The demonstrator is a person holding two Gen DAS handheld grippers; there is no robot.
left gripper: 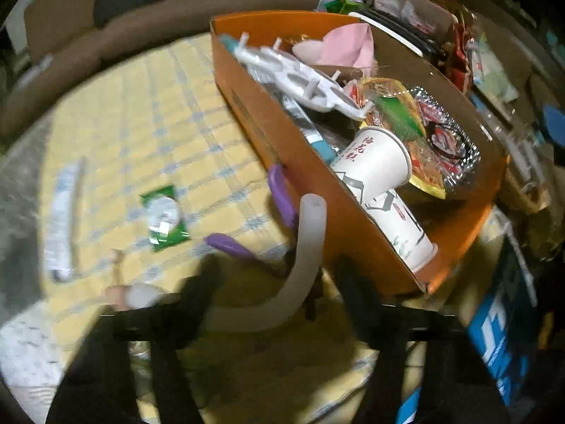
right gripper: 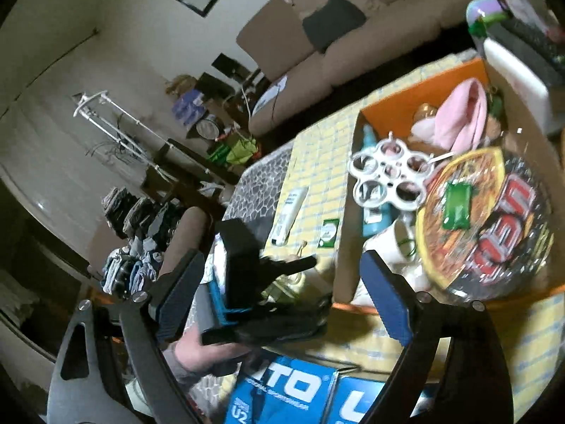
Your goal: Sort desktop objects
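An orange cardboard box [left gripper: 303, 162] on the yellow checked tablecloth [left gripper: 141, 113] holds a paper cup [left gripper: 378, 176], a white plastic ring holder [left gripper: 300, 74], a pink cloth [left gripper: 342, 47] and noodle packets [left gripper: 423, 130]. My left gripper [left gripper: 275, 282] is blurred; a bent grey tube [left gripper: 303, 258] with purple-handled parts [left gripper: 282, 194] sits between its fingers beside the box's near wall. A green sachet [left gripper: 164, 217] and a white tube [left gripper: 63, 219] lie on the cloth. My right gripper [right gripper: 282, 296] is open and empty, near the box [right gripper: 353, 176], looking at my left gripper.
A brown sofa [right gripper: 335, 46] stands behind the table. Snack packets and a keyboard [left gripper: 406, 24] lie past the box. A blue carton [right gripper: 300, 395] sits at the table's near edge. A drying rack [right gripper: 116, 123] and clutter stand on the floor.
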